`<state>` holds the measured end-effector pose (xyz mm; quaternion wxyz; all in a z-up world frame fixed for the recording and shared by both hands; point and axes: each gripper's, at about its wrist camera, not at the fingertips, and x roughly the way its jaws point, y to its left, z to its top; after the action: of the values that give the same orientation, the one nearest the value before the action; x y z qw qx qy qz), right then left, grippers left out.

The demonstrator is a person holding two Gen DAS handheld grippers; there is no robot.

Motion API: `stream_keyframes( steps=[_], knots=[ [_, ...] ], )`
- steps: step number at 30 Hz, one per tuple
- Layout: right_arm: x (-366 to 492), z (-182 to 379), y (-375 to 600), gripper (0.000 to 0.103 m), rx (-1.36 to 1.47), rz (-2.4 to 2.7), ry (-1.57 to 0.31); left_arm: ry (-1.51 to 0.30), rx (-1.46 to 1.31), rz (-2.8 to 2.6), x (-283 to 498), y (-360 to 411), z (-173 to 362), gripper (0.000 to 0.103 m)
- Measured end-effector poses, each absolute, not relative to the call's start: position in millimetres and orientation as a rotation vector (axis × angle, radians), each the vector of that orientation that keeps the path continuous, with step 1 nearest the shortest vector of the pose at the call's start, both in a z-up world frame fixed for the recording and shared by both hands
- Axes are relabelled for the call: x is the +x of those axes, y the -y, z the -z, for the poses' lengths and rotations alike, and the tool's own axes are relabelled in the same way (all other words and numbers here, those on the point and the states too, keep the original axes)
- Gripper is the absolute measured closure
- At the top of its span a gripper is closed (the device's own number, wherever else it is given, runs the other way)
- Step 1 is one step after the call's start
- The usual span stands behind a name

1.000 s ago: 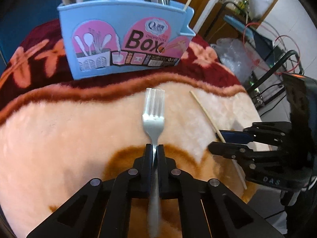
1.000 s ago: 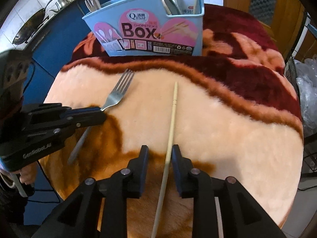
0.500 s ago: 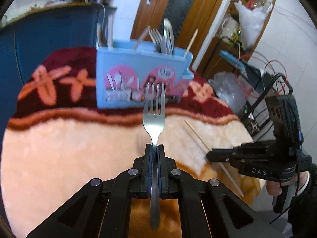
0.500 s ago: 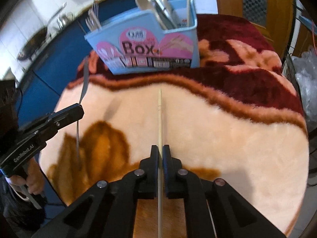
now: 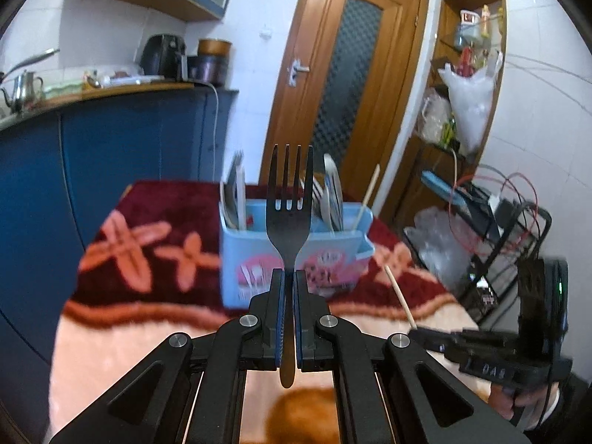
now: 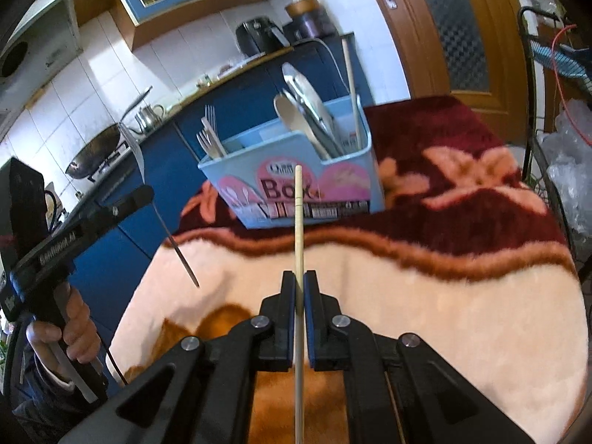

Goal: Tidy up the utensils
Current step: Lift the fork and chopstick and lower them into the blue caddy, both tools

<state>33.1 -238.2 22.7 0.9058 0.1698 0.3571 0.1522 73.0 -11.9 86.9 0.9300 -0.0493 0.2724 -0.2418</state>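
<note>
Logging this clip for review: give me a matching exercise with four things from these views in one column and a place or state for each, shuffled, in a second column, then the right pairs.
Things:
1. fork
2. chopstick
3. blue utensil box
4. wok

Places or states:
A. stands on the dark red part of the blanket, utensils upright inside
B. clamped in the left gripper, tines up
C. on the counter in the background
D. clamped in the right gripper, pointing at the box

Pairs: 1-B, 2-D, 3-A, 4-C

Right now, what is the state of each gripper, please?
Left gripper: closed, holding the fork.
Right gripper: closed, holding the chopstick.
</note>
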Motion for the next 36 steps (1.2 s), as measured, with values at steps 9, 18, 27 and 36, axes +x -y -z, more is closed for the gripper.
stream_keyframes(
  steps=[9, 18, 27, 36],
  knots=[
    [32.8, -18.1, 240.0, 0.096, 0.374, -0.316, -0.696, -0.411, -0.095, 0.422, 98.7, 9.4, -131.9, 0.099],
    [28.1, -9.2, 250.0, 0.096, 0.411, -0.307, -0.687, -0.295, -0.083, 0.348, 124.5, 13.3, -147.5, 0.099],
    [27.7, -2.9, 257.5, 0.096, 0.435, -0.291, -0.687, -0.318, -0.107, 0.327, 142.6, 17.4, -122.2, 0.099],
    [42.6, -25.9, 258.6, 0.096, 0.387, -0.252, -0.598, -0.353, -0.082, 0.336, 144.0, 26.5, -93.5, 0.099]
  ],
)
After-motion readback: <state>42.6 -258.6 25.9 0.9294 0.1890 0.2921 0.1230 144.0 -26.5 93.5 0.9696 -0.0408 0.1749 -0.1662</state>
